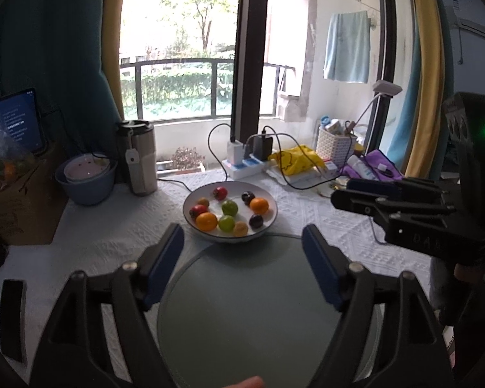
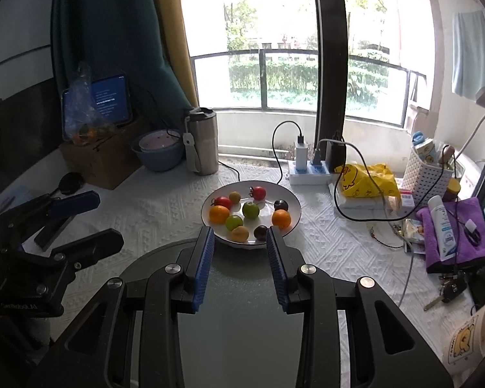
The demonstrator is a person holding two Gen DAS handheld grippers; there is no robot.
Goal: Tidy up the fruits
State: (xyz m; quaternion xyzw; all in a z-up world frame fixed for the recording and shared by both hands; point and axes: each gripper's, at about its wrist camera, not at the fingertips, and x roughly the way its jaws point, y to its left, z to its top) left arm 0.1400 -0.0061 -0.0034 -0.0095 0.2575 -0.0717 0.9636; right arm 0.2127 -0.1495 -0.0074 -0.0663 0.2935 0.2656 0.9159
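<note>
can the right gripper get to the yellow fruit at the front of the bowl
Probably yes. The right gripper is open, aimed at the bowl, and the yellow fruit lies at the near rim with nothing in between.

Daylight is streaming through a large window (image 2: 291, 64) at the far side, its dark vertical frame post (image 2: 329, 58) dividing the view of a balcony railing (image 1: 177, 64) and greenery. Teal and yellow curtains (image 2: 119, 32) are hanging at far left. A white textured cloth (image 2: 165, 207) is covering the table.
</note>
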